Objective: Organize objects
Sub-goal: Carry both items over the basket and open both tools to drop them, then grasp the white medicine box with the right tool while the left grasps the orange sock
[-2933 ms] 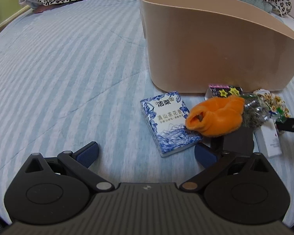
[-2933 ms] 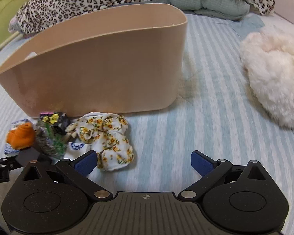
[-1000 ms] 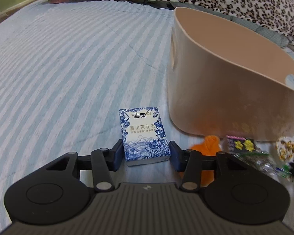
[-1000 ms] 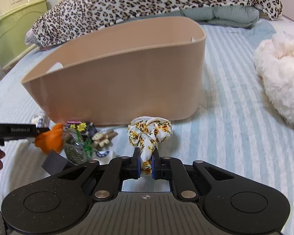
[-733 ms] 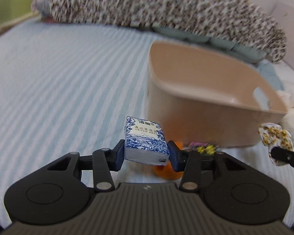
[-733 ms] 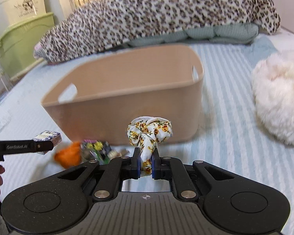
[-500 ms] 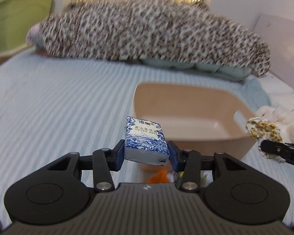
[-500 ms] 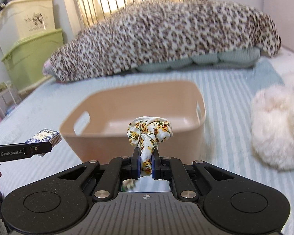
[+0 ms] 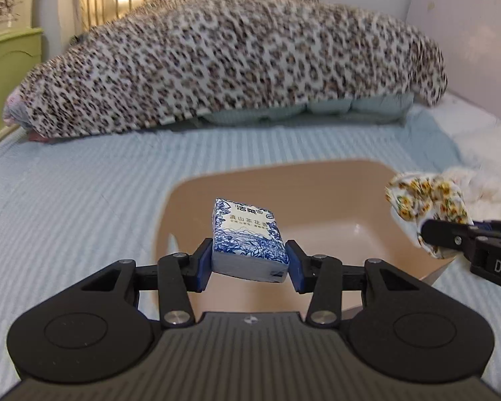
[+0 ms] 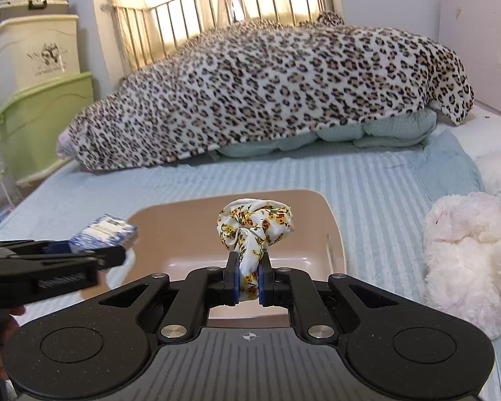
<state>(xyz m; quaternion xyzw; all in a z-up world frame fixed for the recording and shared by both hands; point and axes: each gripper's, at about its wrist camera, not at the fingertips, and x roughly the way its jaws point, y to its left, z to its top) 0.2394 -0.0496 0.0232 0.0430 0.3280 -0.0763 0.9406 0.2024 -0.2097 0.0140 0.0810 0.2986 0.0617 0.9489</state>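
My left gripper (image 9: 249, 267) is shut on a blue-and-white tissue pack (image 9: 247, 237) and holds it above the near side of the open beige basket (image 9: 317, 180). My right gripper (image 10: 249, 284) is shut on a yellow floral scrunchie (image 10: 255, 225) and holds it over the same basket (image 10: 190, 224). The scrunchie (image 9: 424, 204) and the right gripper show at the right of the left wrist view. The tissue pack (image 10: 105, 229) and the left gripper show at the left of the right wrist view. The basket floor that shows is bare.
The basket stands on a blue striped bedspread (image 9: 66, 200). A leopard-print blanket (image 9: 217, 73) lies heaped along the back. A white plush toy (image 10: 467, 250) lies right of the basket. Green and cream storage boxes (image 10: 40, 100) stand at the far left.
Both grippers closed on their objects on the bed, then rose and moved forward over the basket. The orange item and other small things on the bed have dropped out of view.
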